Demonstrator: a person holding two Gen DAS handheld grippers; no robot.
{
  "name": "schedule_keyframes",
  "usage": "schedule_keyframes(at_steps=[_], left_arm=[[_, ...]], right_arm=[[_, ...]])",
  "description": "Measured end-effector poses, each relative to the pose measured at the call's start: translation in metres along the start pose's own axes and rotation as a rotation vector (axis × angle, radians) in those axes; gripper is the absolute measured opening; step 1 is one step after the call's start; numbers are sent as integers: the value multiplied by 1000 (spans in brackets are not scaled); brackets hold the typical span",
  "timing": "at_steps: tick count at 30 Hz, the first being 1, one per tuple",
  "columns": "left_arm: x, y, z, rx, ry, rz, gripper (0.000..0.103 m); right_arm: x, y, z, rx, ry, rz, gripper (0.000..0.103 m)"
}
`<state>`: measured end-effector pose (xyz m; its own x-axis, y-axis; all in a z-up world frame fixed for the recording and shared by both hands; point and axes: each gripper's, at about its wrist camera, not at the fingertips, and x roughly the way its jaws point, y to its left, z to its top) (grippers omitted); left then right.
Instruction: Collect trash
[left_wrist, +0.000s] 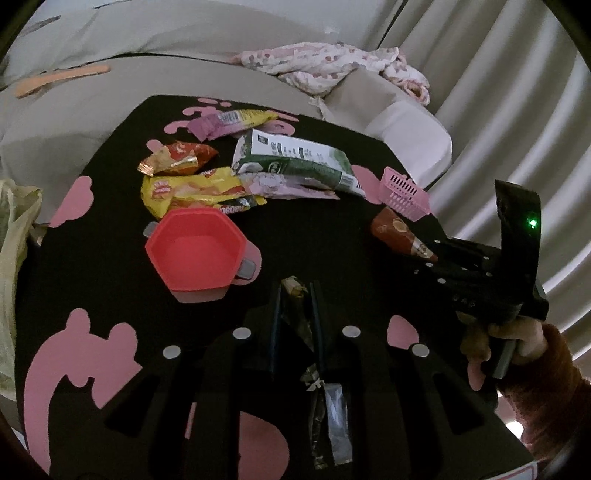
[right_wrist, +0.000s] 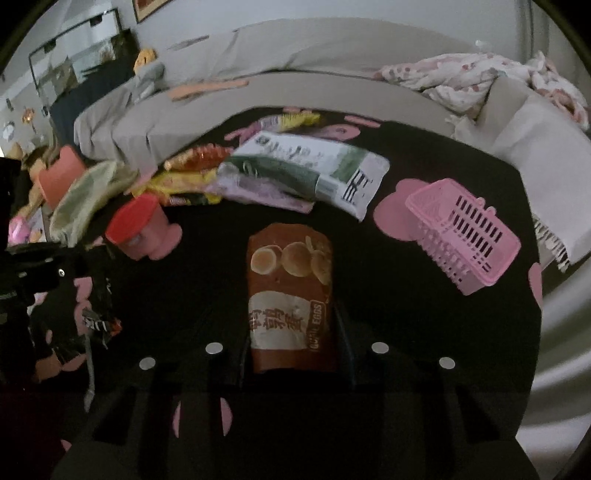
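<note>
My left gripper (left_wrist: 295, 295) is shut on a dark crumpled wrapper (left_wrist: 299, 321), which hangs down between its fingers above the black table (left_wrist: 332, 229). My right gripper (right_wrist: 293, 328) is shut on a brown-red quail-egg packet (right_wrist: 288, 258), whose printed face fills the gap between the fingers. In the left wrist view that packet (left_wrist: 399, 232) sticks out of the right gripper (left_wrist: 428, 254) at the table's right side. More trash lies at the far side: a green-white packet (left_wrist: 295, 158), a yellow noodle wrapper (left_wrist: 192, 192), a red-orange wrapper (left_wrist: 177, 158) and a purple-yellow wrapper (left_wrist: 232, 120).
A red hexagonal cup (left_wrist: 195, 251) stands in front of the wrappers. A pink slotted basket (right_wrist: 465, 236) lies on its side at the right edge. A pale plastic bag (left_wrist: 11, 240) hangs at the left. A grey sofa (left_wrist: 74, 122) with a patterned cloth borders the far side.
</note>
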<state>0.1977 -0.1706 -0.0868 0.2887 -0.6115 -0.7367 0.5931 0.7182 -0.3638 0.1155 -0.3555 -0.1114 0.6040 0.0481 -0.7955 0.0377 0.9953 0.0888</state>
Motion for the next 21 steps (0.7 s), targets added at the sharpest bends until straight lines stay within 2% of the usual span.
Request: schedule_keyframes(at_steps=[4, 12, 15, 16, 19, 21], left_arm=[[-10, 3, 0, -14, -18, 0, 14], [-40, 18, 7, -46, -94, 19, 14], [-48, 26, 7, -62, -107, 29, 14], [-50, 28, 6, -65, -108, 34, 14], [-51, 35, 4, -85, -105, 43, 14], [-51, 39, 2, -97, -105, 43, 14]], right_arm=[[-14, 5, 3, 7, -34, 13, 27], [-34, 25, 17, -41, -74, 7, 27], [-36, 30, 18, -52, -71, 47, 28], [-37, 32, 17, -56, -66, 71, 29], [-38, 46, 10, -115, -4, 162, 43], [-45, 55, 2, -169, -20, 103, 47]])
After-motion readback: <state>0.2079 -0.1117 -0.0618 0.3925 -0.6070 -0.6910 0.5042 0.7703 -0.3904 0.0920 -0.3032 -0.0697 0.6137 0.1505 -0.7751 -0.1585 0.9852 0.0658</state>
